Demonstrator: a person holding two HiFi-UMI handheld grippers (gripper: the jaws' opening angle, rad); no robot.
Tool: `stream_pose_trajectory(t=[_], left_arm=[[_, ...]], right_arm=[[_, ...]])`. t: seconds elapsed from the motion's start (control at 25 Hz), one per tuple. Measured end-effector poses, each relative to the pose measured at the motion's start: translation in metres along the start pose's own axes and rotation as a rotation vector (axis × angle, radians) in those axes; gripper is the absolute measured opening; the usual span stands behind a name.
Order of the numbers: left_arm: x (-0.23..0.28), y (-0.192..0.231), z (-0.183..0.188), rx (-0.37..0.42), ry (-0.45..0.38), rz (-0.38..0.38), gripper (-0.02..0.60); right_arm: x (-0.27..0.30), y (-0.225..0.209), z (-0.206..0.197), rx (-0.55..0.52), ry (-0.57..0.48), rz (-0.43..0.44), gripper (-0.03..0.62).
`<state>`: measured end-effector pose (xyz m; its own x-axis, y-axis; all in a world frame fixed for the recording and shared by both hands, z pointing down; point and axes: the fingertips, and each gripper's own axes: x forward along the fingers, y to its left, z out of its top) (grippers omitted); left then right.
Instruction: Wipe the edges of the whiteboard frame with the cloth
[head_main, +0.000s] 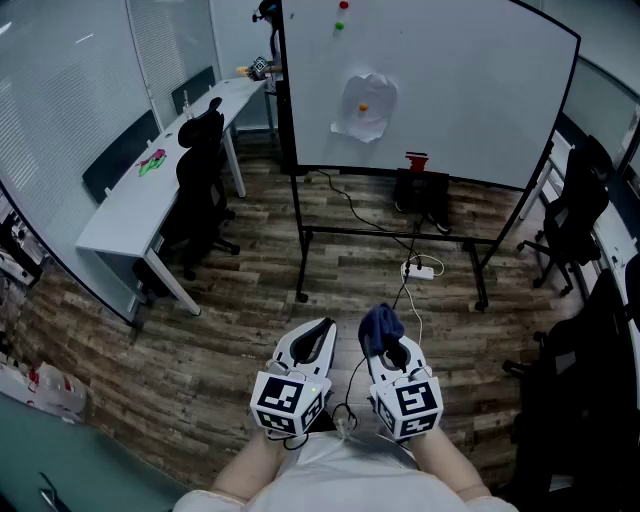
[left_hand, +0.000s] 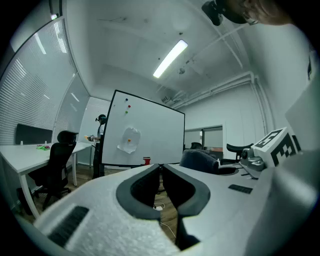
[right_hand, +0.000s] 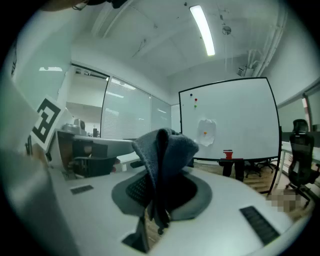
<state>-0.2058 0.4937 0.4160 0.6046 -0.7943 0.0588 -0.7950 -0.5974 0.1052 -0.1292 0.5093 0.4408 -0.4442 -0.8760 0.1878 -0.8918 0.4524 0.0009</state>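
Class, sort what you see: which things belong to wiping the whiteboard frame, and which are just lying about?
For the job: cloth, right gripper holding it, whiteboard frame.
Lying about: desk, office chair, power strip, paper on the board.

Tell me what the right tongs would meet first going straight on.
Beyond the cloth in the right tongs the way looks free; first probably the whiteboard near its left frame edge, though the line may pass just left of it.
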Motion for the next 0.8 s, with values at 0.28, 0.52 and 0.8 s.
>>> stream_pose_trajectory(t=[0.28,0.52,0.8], left_arm=[[0.002,0.010,-0.004,-0.010,0.009,0.009,0.032],[0.007,0.015,-0.007,0.025,0.021,0.032,0.032],[0.016,0.026,-0.011,0.034,0.045,0.056,0.032]], right_arm=[[0.009,-0.001,-0.003,0.005,0.015,-0.019,0.069],[0.015,-0.012,-0.010,0.032,0.044,-0.050,0.069],[0.030,-0.016,-0.008,0.021,0.041,-0.029,0.069]])
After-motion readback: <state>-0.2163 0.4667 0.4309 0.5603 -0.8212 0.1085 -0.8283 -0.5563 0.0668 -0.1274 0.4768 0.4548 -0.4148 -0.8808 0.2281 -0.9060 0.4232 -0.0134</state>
